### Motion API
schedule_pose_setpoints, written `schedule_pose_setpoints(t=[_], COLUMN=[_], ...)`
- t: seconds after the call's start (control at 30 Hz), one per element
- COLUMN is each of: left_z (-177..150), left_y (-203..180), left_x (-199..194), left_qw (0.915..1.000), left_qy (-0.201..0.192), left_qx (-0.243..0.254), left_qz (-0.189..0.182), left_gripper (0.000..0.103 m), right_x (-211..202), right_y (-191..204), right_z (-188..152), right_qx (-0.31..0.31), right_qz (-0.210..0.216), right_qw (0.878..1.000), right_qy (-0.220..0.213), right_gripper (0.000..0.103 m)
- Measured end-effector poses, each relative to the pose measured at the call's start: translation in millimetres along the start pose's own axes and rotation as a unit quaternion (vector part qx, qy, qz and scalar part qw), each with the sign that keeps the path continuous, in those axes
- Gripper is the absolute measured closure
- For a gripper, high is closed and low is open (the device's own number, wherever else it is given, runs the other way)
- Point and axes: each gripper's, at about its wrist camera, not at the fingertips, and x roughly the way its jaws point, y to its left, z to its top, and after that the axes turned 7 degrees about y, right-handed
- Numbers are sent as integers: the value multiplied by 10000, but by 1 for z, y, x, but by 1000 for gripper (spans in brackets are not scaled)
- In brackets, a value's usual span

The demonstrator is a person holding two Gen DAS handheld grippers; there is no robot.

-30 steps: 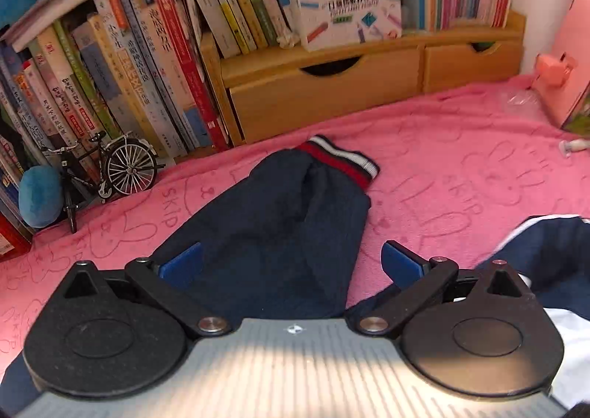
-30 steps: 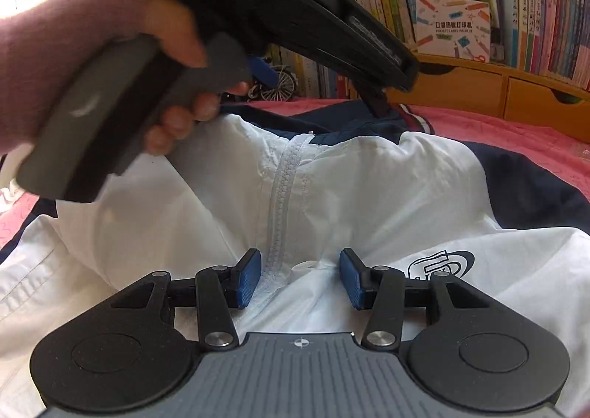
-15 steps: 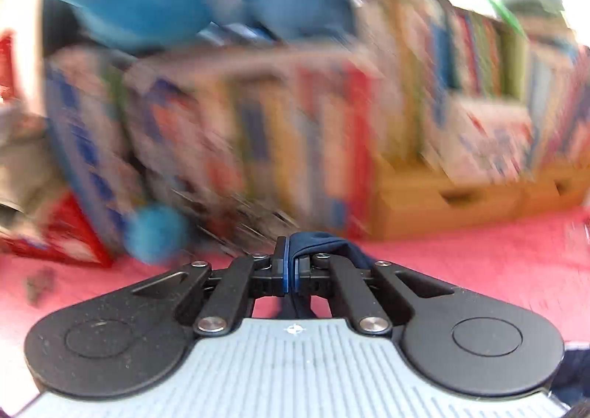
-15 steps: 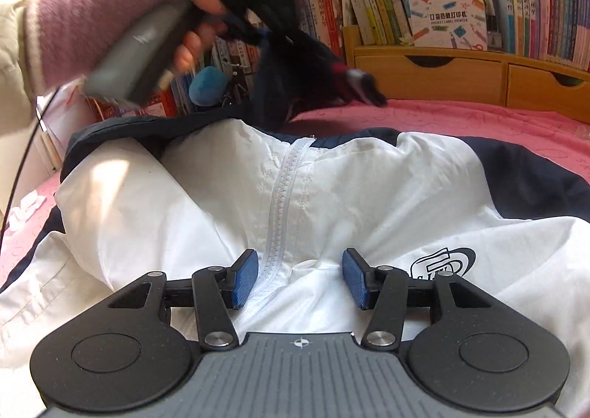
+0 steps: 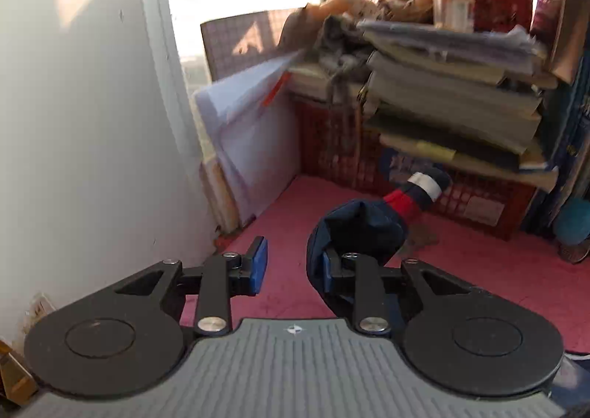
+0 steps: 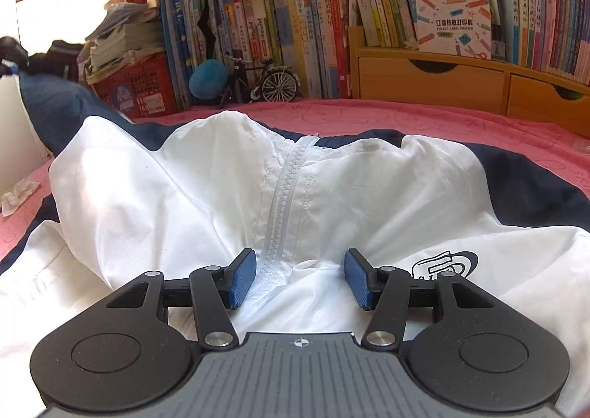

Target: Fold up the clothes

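Note:
A white and navy zip jacket (image 6: 295, 197) lies on the pink cloth, its zipper (image 6: 284, 204) running up the middle. My right gripper (image 6: 299, 279) is open just above the jacket's front, one pad on each side of the zipper. My left gripper (image 5: 291, 263) is open. The navy sleeve (image 5: 357, 230) with its red and white cuff (image 5: 416, 193) drapes over its right finger and is not clamped. The sleeve stretches out to the far left in the right wrist view (image 6: 55, 104).
A red crate (image 5: 461, 193) under a stack of books and papers (image 5: 453, 86) stands ahead of the left gripper, with a white wall (image 5: 92, 123) on the left. A bookshelf (image 6: 368, 20), wooden drawers (image 6: 431, 82) and a toy bicycle (image 6: 265, 82) line the back.
My left gripper, shut on the sleeve half a second ago, has swung left toward the wall and opened. The sleeve now hangs over its right finger. My right gripper has stayed put.

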Motion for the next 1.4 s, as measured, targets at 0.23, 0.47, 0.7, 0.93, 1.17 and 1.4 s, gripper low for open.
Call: schedule_pose_setpoints(t=[0.23, 0.47, 0.7, 0.93, 1.17, 1.4], left_z=[-58, -54, -108, -184, -252, -271], left_y=[23, -6, -132, -221, -251, -251], left_x=[39, -17, -120, -154, -125, -117], left_qw=[9941, 9763, 8863, 8209, 8481, 8525], left_qy=[685, -284, -774, -449, -219, -255], left_qx=[-339, -453, 1474, 2552, 3206, 3416], left_qz=[-767, -2097, -4322, -5088, -4212, -3950], left_gripper=[17, 17, 15, 4, 5, 4], right_x=[-25, -31, 49, 32, 9, -19], right_y=[-17, -37, -27, 5, 25, 2], right_z=[19, 67, 106, 41, -11, -2], right_qx=[450, 623, 12, -772, -1254, -589], right_qz=[473, 162, -761, -573, -349, 543], right_qw=[9978, 9971, 9970, 9943, 9891, 9914], right_qy=[-115, -406, 135, 472, 686, 1031], right_gripper=[40, 38, 49, 56, 56, 51])
